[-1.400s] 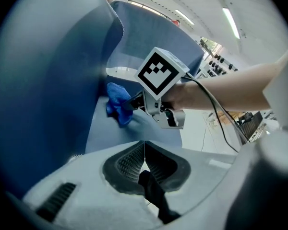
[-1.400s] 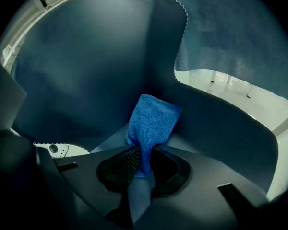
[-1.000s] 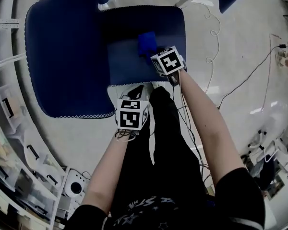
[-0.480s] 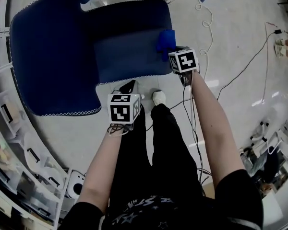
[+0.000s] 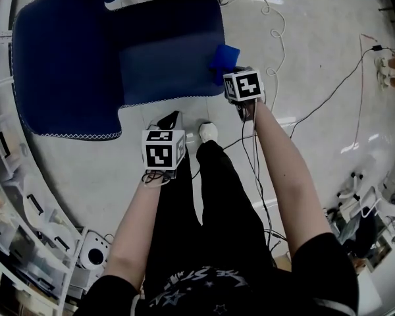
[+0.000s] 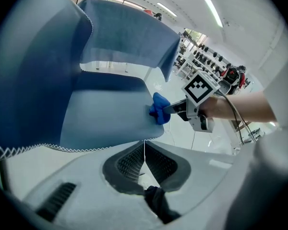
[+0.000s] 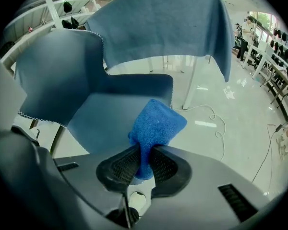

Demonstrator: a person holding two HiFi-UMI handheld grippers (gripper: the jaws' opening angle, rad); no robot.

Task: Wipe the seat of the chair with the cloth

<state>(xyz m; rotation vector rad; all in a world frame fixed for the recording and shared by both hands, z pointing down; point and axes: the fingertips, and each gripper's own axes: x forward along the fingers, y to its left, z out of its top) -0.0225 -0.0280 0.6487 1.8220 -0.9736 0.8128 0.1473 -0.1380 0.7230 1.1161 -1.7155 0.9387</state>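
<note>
The blue chair seat (image 5: 164,64) lies ahead of me, seen too in the left gripper view (image 6: 105,116) and the right gripper view (image 7: 110,111). My right gripper (image 5: 229,70) (image 7: 142,162) is shut on a bright blue cloth (image 5: 222,56) (image 7: 156,123), which bulges out past the jaws. The cloth (image 6: 159,109) rests against the seat's right front corner. My left gripper (image 5: 169,125) (image 6: 144,150) hangs short of the seat's front edge, jaws shut with nothing between them. From there the right gripper (image 6: 197,104) shows beside the seat.
A large blue fabric with a white stitched edge (image 5: 59,64) hangs left of the seat. Behind stands a table draped in blue (image 7: 168,23). Cables (image 5: 276,38) trail over the pale floor to the right. Shelves with bins (image 5: 6,143) curve along the left. My white shoe (image 5: 209,131) is near the chair.
The right gripper has carried the cloth from the middle of the seat across to its right front corner. The left gripper has stayed shut in front of the seat.
</note>
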